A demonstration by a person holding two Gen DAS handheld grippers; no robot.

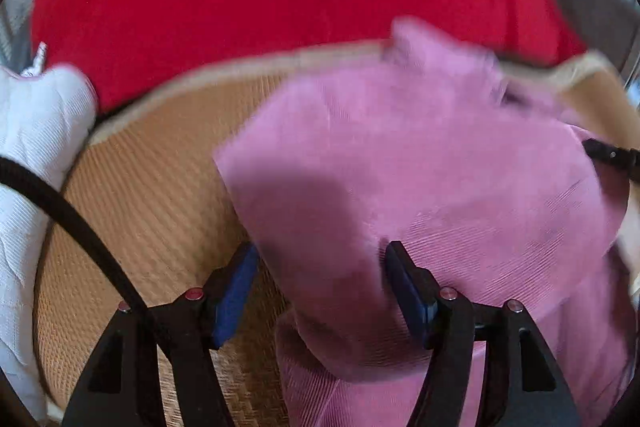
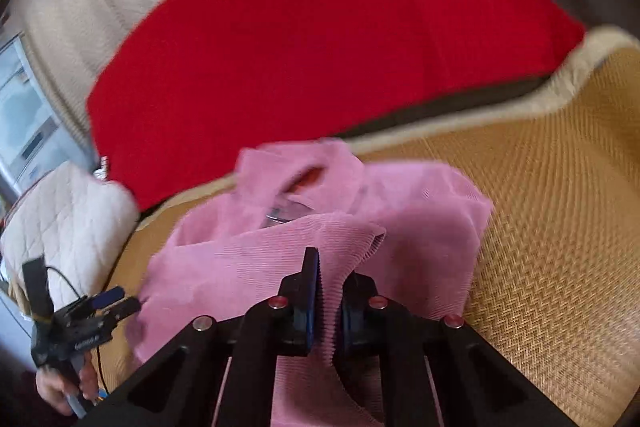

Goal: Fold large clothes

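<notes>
A pink ribbed garment (image 1: 420, 163) lies crumpled on a woven straw mat (image 1: 152, 195). My left gripper (image 1: 320, 279) hangs open over the garment's left edge, and its blue pads (image 1: 234, 287) stand apart without pressing the cloth. My right gripper (image 2: 326, 291) is shut on a raised fold of the pink garment (image 2: 248, 259), with ribbed fabric pinched between the pads. In the right wrist view the left gripper (image 2: 122, 301) shows at the lower left in a person's hand (image 2: 60, 393). A finger of the right gripper (image 1: 608, 153) enters at the right edge of the left wrist view.
A large red cloth (image 2: 320, 39) lies beyond the mat's (image 2: 540, 207) pale border. A white quilted cushion (image 2: 76, 223) sits at the left, also seen as white fabric (image 1: 36, 131). A black cable (image 1: 72, 223) crosses the mat's left side.
</notes>
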